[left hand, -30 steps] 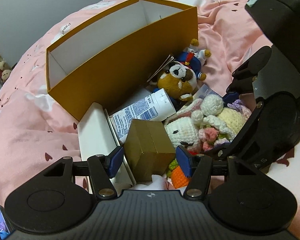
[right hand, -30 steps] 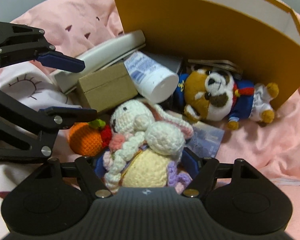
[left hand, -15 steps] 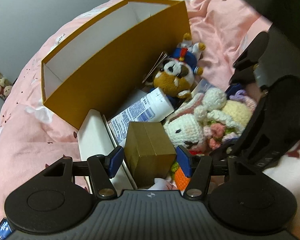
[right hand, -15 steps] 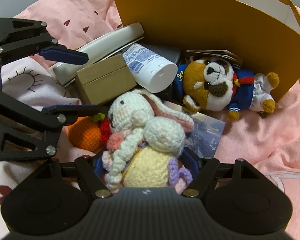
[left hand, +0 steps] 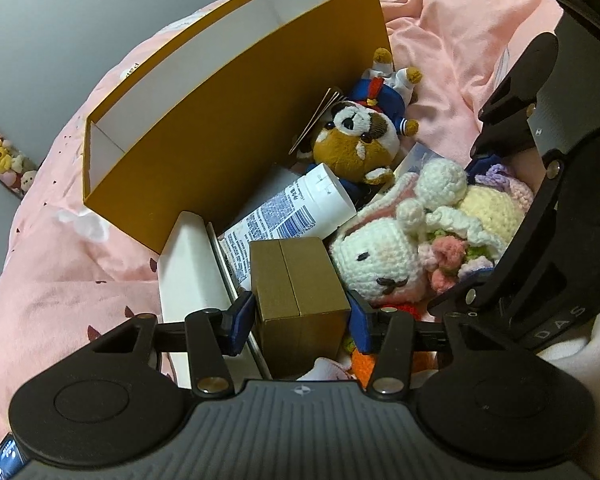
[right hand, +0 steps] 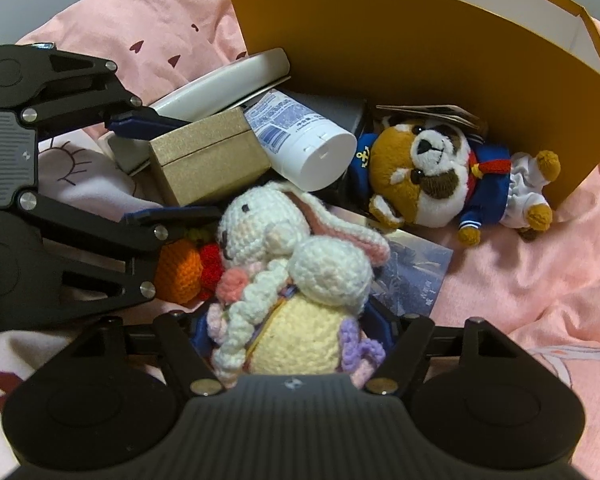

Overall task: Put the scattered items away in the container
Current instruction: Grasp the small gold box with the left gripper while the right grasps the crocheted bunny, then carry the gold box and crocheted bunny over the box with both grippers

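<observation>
A pink bedspread (left hand: 60,272) printed with small dark hearts covers the whole work surface, with a grey wall behind. Left wrist view: my left gripper (left hand: 300,318) straddles the gold box (left hand: 296,284), whose long axis runs straight away from me along the fingers; the jaws have just been closing, and the blue pads sit at the box's two side faces, apparently in contact, though I cannot confirm firm pressure. The white bottle (left hand: 288,216) lies just behind the box, the white case (left hand: 192,264) just to its left, and the orange container (left hand: 220,120) stands open and empty beyond them. Right wrist view: my right gripper (right hand: 296,340) brackets the body of the crochet rabbit (right hand: 300,280), whose long axis points away and leftward; these jaws have just been closing a little, the pads are largely hidden by the yarn, and I cannot tell whether they press. The plush dog (right hand: 440,176) lies against the container wall, the crochet orange (right hand: 178,276) beside the rabbit. I judge that each load must be carried forward and up over the near wall; the left hand's box lies nearer that wall.
</observation>
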The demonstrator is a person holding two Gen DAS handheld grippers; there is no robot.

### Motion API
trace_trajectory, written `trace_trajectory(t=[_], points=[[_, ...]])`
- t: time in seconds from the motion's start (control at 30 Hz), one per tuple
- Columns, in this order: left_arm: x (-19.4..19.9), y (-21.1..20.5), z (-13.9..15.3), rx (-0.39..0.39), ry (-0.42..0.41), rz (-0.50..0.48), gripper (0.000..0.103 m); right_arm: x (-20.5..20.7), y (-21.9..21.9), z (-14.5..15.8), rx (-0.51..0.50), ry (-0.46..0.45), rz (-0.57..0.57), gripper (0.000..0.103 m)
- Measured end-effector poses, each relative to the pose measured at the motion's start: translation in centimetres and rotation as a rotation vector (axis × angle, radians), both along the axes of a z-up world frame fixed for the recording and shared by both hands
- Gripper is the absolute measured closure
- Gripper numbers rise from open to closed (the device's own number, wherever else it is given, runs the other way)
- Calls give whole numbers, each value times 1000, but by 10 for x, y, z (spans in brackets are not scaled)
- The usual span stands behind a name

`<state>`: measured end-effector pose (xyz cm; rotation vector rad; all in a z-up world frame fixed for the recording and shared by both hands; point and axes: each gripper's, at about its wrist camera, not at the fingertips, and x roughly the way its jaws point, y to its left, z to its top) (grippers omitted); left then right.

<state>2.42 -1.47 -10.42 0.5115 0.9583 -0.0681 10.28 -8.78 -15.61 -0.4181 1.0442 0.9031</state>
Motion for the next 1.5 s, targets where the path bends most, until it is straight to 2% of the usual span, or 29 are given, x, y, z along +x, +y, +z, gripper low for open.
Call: trace_trajectory(t=[0.17, 0.4, 0.73, 0.83, 1.0, 1.17, 1.33, 1.5], points=[[-2, 6, 7, -50, -12, 28, 49, 0, -5, 5, 27, 1, -19, 35], [-6, 21, 34, -192, -29, 84, 49, 4, -28, 29, 145, 47, -57, 36], [-4, 39, 90, -368, -151, 151, 49, 11, -53, 90, 306, -18, -111, 36], [0, 44, 103, -393, -189, 174, 49, 15, -55, 106, 339, -47, -116, 36], [13, 48, 122, -370, -249, 177, 49, 27, -46, 128, 364, -99, -112, 36], [37, 54, 144, -310, -306, 146, 49, 45, -29, 155, 371, -178, -98, 36], [71, 57, 156, -172, -336, 77, 49, 77, -8, 172, 344, -218, -111, 36], [96, 61, 142, -22, -363, -55, 49, 121, -1, 166, 304, -157, -195, 36]])
